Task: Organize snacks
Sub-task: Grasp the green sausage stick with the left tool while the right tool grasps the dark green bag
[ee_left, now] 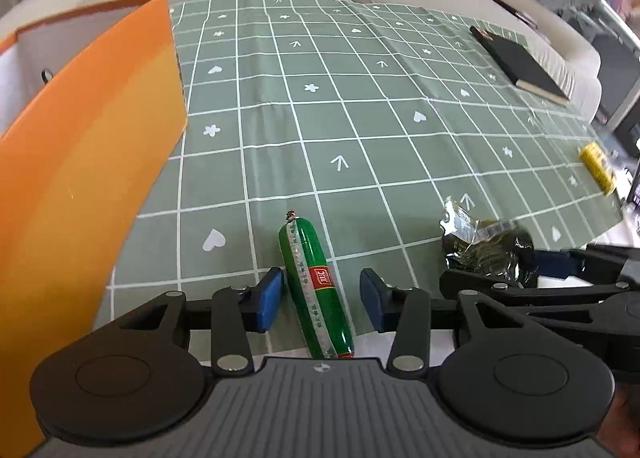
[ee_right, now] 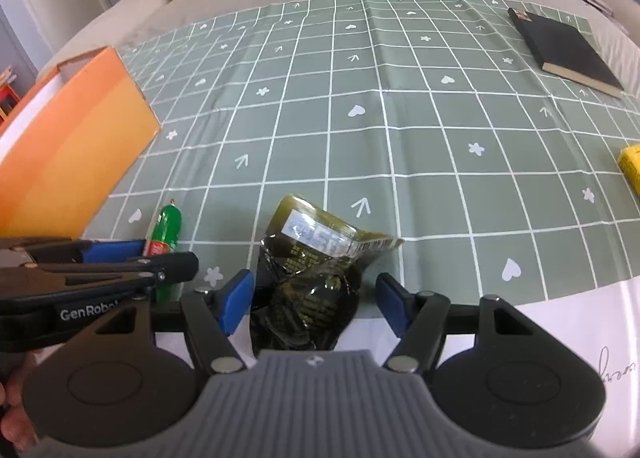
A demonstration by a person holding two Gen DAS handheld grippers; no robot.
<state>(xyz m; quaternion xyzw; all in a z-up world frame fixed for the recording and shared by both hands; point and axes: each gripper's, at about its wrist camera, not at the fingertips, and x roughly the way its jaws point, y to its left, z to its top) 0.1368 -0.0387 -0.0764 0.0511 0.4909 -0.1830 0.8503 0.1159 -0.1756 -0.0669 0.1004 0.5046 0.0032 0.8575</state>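
In the left wrist view, the left tongs (ee_left: 322, 300) stood open at the bottom centre of the frame, their blue pads either side of a green sausage stick (ee_left: 316, 290) lying lengthwise on the worktop. The left pad sat just beside the sausage and the right pad stood apart from it, so nothing was clamped. An orange box (ee_left: 88, 161) filled the left side. At lower right lay a dark foil snack pouch (ee_left: 484, 246) with the right tongs (ee_left: 532, 262) reaching in from the right edge. A black notebook (ee_left: 524, 65) rested at upper right, and a yellow packet (ee_left: 596, 167) lay at the right edge on the green checked tablecloth (ee_left: 320, 105).

In the right wrist view, the right tongs (ee_right: 316, 302) were spread wide at the bottom centre, straddling the snack pouch (ee_right: 312, 282), with neither pad visibly pressing it. The left tongs (ee_right: 132, 254) came in at lower left over the sausage stick (ee_right: 166, 227). The orange box (ee_right: 80, 145) stood at the left, the notebook (ee_right: 564, 51) at upper right, and the yellow packet (ee_right: 632, 165) at the right edge of the tablecloth (ee_right: 400, 137).
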